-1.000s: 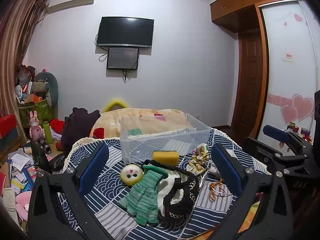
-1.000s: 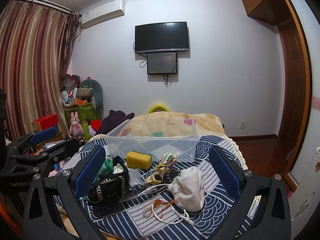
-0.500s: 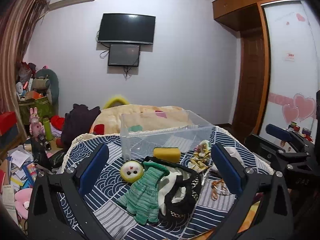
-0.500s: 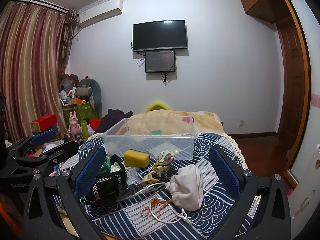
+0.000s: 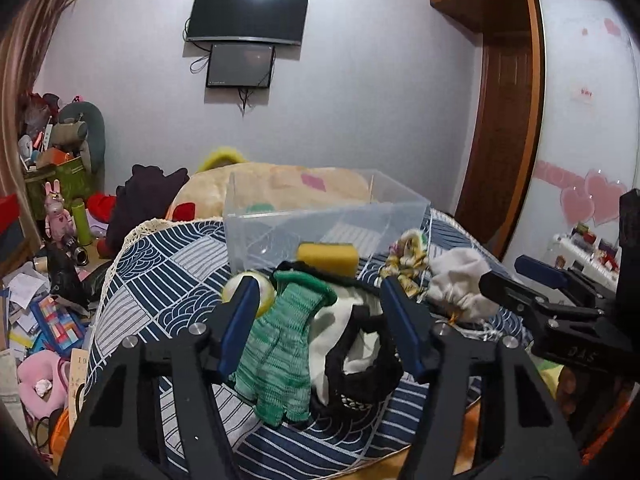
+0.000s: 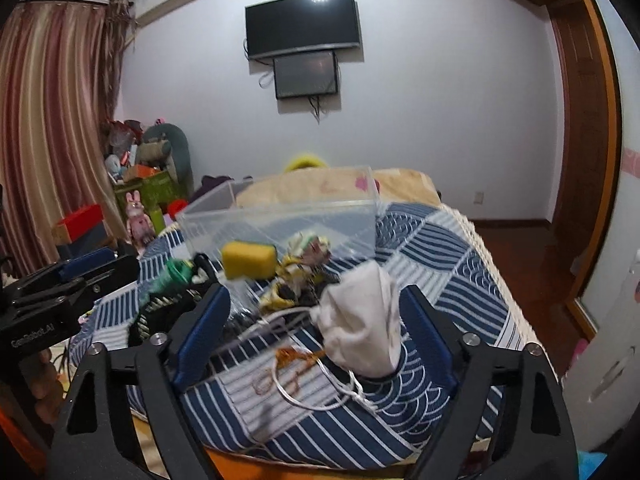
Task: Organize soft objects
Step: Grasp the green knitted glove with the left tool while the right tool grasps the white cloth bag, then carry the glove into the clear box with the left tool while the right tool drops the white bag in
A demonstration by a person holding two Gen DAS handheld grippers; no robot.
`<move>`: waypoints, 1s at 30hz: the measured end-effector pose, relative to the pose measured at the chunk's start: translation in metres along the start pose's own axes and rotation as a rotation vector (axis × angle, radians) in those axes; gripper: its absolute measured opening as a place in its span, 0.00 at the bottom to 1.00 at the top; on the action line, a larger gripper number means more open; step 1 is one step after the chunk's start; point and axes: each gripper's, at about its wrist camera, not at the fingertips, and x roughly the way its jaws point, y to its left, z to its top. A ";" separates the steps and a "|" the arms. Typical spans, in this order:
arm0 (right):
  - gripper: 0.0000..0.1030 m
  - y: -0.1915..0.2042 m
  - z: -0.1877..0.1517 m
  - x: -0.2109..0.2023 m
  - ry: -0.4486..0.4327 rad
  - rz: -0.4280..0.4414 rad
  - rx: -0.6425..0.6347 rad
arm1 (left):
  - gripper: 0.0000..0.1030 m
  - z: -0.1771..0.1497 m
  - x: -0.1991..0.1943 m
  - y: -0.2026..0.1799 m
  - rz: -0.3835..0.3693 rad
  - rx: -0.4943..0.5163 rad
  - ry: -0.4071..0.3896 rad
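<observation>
A clear plastic bin (image 5: 324, 220) stands on the blue patterned cloth (image 5: 168, 264). In front of it lie a yellow sponge (image 5: 327, 255), a green knitted glove (image 5: 282, 344), a black-and-white fabric piece (image 5: 360, 356), a yellow ball (image 5: 266, 292), a patterned scrunchie (image 5: 408, 254) and a white drawstring pouch (image 5: 460, 280). My left gripper (image 5: 320, 328) is open, its fingers either side of the glove and the fabric. My right gripper (image 6: 312, 328) is open, just before the pouch (image 6: 362, 318). The sponge (image 6: 248, 260) and bin (image 6: 280, 216) lie beyond.
A bed with a beige blanket (image 5: 280, 184) lies behind the bin. Toys, boxes and papers crowd the floor at the left (image 5: 48, 240). A wardrobe and door (image 5: 508, 128) stand at the right. A TV (image 5: 248, 14) hangs on the far wall.
Both grippers have moved forward and down toward the soft objects, which now look larger. The left fingers now flank the glove; the right fingers have reached the white pouch.
</observation>
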 end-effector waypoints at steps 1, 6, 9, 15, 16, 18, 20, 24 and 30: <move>0.77 -0.002 -0.002 0.002 0.012 -0.001 0.008 | 0.61 -0.002 0.002 0.001 0.011 0.005 0.005; 0.68 -0.012 -0.006 0.011 0.058 -0.011 0.058 | 0.61 -0.006 0.016 0.022 0.105 -0.053 0.036; 0.61 -0.019 -0.009 0.018 0.082 -0.009 0.089 | 0.61 -0.012 0.028 0.036 0.083 -0.105 0.076; 0.50 -0.018 -0.013 0.031 0.122 -0.032 0.079 | 0.45 -0.026 0.045 0.044 0.030 -0.137 0.134; 0.41 -0.017 -0.014 0.034 0.130 -0.035 0.074 | 0.41 -0.028 0.047 0.044 0.027 -0.139 0.143; 0.30 -0.015 -0.016 0.041 0.145 -0.039 0.085 | 0.37 -0.031 0.052 0.043 0.015 -0.139 0.162; 0.27 -0.015 -0.017 0.040 0.140 -0.041 0.088 | 0.34 -0.032 0.053 0.044 0.006 -0.144 0.165; 0.24 -0.014 -0.015 0.034 0.110 -0.039 0.099 | 0.22 -0.032 0.053 0.044 0.000 -0.154 0.170; 0.23 -0.013 -0.009 0.027 0.053 -0.018 0.133 | 0.12 -0.026 0.042 0.038 0.008 -0.132 0.144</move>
